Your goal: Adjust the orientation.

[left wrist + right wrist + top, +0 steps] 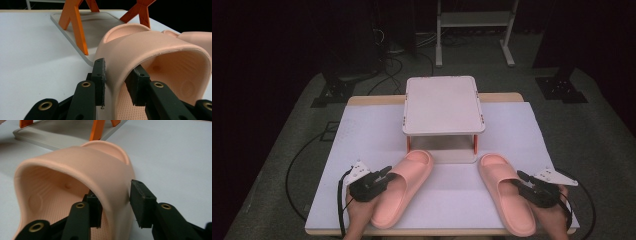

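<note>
Two pink slippers lie on the white table, toes toward a small rack. In the high view my left gripper is at the left slipper and my right gripper at the right slipper. In the left gripper view the left gripper is shut on the side wall of the left slipper's strap, one pad outside and one inside. In the right gripper view the right gripper straddles the right slipper's strap wall; the inner pad sits inside the slipper, the outer pad stands just off the wall.
A white-topped rack on orange legs stands at the table's middle back, with its grey base plate just ahead of the slippers' toes. The white table cover has bare room on both sides. Cables lie on the floor beyond.
</note>
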Tool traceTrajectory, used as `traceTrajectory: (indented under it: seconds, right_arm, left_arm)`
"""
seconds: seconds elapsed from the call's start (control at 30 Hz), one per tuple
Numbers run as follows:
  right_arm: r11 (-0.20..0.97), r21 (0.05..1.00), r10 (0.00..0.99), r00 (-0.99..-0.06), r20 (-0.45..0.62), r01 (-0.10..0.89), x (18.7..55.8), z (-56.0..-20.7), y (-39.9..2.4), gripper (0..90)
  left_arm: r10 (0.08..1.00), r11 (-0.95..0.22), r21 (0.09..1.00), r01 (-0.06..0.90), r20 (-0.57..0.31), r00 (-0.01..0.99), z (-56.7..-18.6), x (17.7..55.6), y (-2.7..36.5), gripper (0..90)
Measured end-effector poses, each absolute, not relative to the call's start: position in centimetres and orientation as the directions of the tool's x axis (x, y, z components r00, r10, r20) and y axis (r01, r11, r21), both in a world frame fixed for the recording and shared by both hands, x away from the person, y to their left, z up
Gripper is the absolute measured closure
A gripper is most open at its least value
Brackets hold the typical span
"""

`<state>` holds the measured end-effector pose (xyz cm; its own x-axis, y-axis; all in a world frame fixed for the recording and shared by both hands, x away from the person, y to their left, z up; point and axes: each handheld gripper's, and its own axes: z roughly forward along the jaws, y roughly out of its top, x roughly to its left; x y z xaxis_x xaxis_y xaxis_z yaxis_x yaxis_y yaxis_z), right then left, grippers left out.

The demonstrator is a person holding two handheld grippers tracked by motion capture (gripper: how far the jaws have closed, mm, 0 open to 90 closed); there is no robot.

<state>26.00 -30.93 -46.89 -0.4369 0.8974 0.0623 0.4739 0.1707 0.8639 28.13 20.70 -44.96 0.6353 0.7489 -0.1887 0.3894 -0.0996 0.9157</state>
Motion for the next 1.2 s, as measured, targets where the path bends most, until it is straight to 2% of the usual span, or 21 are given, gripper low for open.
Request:
traceTrajectory:
  seconds: [0.37, 0.73, 1.2]
  right_arm:
    - [0.161, 0.869, 0.889, -0.451, 0.079, 0.468, 25.5, -46.3, -31.1, 73.9]
    - [0.148, 0.881, 0.877, -0.472, 0.093, 0.449, 25.1, -45.6, -31.2, 78.7]
    - [0.162, 0.889, 0.851, -0.517, 0.094, 0.429, 24.6, -44.9, -30.3, 79.2]
  left_arm:
    - [0.740, -0.093, 0.917, 0.387, -0.197, 0.644, -44.9, 28.0, 20.8, 70.0]
    - [0.720, -0.075, 0.917, 0.391, -0.222, 0.657, -44.9, 28.1, 21.0, 71.1]
    - [0.694, -0.074, 0.925, 0.372, -0.220, 0.685, -44.4, 27.6, 20.8, 72.1]
